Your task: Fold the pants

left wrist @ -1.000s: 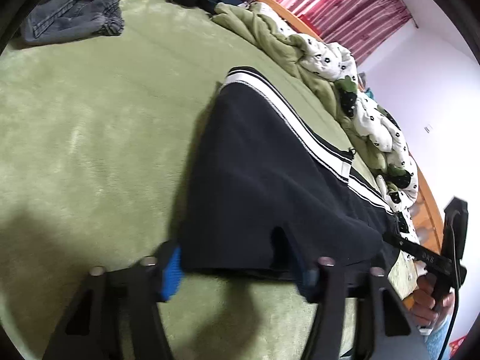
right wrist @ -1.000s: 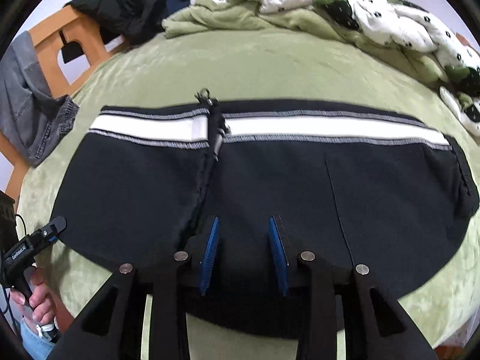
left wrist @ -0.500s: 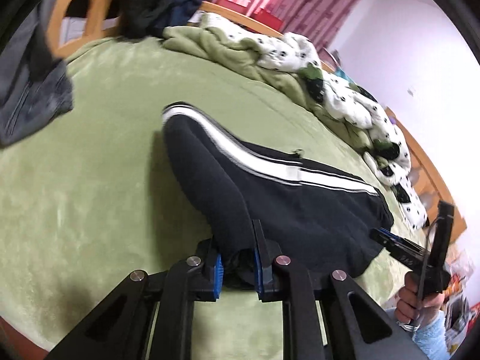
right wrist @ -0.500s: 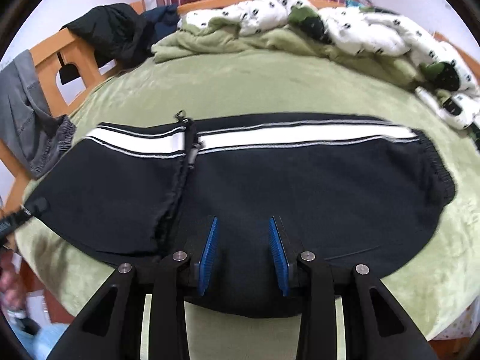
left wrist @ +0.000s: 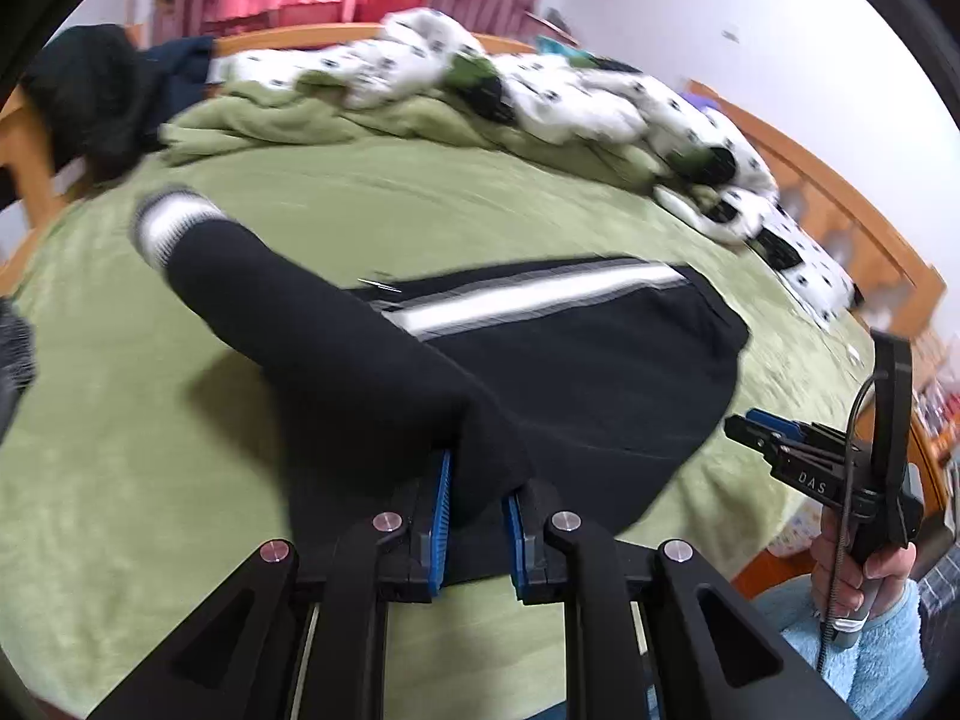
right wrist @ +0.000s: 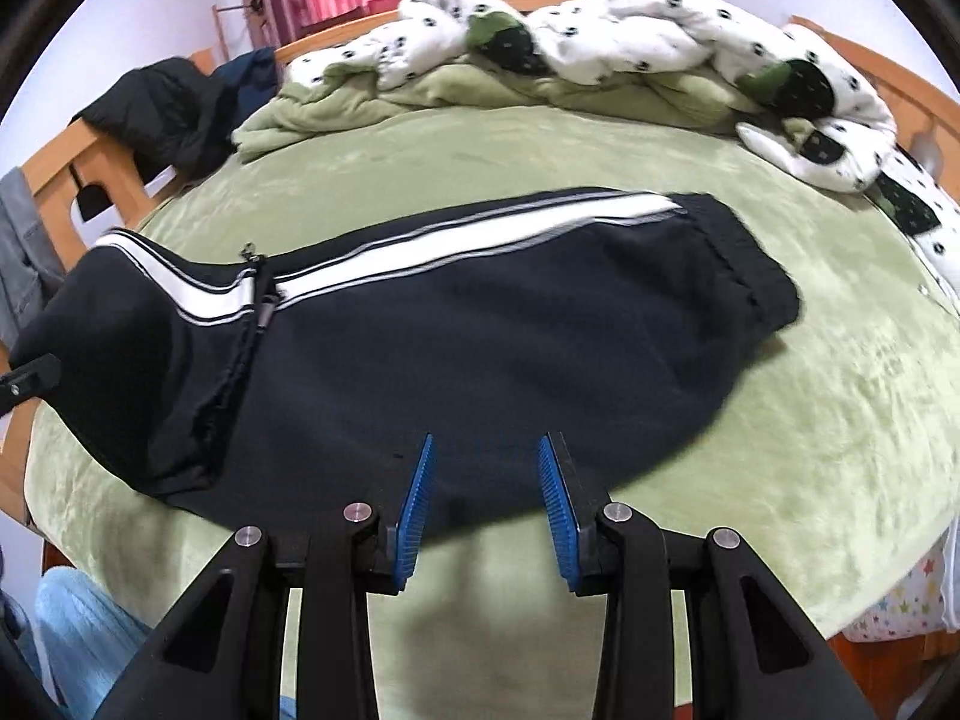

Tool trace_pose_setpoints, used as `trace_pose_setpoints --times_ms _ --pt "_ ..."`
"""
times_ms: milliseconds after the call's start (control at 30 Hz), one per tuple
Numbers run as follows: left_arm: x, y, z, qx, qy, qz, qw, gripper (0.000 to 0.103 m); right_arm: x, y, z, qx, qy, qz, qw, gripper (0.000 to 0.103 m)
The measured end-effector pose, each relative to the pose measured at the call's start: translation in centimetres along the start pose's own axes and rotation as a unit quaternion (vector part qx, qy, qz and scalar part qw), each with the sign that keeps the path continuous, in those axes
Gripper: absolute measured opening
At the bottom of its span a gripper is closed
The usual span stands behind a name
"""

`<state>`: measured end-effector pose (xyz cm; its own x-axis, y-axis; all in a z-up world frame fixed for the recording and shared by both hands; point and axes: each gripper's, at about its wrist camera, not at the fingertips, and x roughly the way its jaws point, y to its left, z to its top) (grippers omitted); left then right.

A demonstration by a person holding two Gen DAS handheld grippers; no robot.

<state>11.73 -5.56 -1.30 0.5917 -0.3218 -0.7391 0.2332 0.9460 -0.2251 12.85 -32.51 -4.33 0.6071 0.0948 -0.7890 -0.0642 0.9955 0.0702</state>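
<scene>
Black fabric of the pants (left wrist: 576, 372) is now bunched between the left tongs (left wrist: 474, 516), which have clamped onto it and lifted that end into a raised ridge where it lay flat a second ago. The right tongs (right wrist: 486, 498) hang part-open over the near hem, gripping nothing. Beyond, green bed (right wrist: 840, 372) lies bare up to the rumpled spotted quilt (right wrist: 630, 42).

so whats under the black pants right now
The black pants lie on the green blanket, which shows all around them; whatever is beneath the cloth itself is hidden. One end is lifted off the blanket, pinched in the left gripper.
</scene>
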Motion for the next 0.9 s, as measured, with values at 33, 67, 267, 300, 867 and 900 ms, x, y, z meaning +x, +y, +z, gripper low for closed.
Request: trace_pose_setpoints --times_ms 33,67,267,300,867,900 --pt "1.0 -1.0 0.0 0.003 0.006 -0.008 0.9999 0.015 -0.1 -1.1 -0.3 0.011 0.001 0.002 1.0 0.036" --pt "2.0 -2.1 -0.1 0.005 0.011 -0.017 0.9998 0.015 -0.1 -2.1 -0.4 0.027 0.002 0.005 1.0 0.036" --pt "8.0 -6.5 -2.3 0.008 0.054 -0.06 0.9967 0.014 -0.1 -5.2 -1.0 0.09 0.008 0.025 0.996 0.036" --pt "8.8 -6.5 -2.7 0.0 0.065 -0.068 0.9956 0.015 -0.1 -5.1 -1.0 0.086 0.006 0.023 0.996 0.036" --pt "2.5 -3.3 -3.9 -0.034 0.014 -0.047 0.9982 0.055 1.6 -2.2 0.1 0.06 0.01 0.047 0.997 0.038" --pt "1.9 -2.4 -3.9 -0.038 0.007 -0.033 0.9987 0.055 1.6 -1.6 0.3 0.055 0.006 0.049 0.997 0.039"
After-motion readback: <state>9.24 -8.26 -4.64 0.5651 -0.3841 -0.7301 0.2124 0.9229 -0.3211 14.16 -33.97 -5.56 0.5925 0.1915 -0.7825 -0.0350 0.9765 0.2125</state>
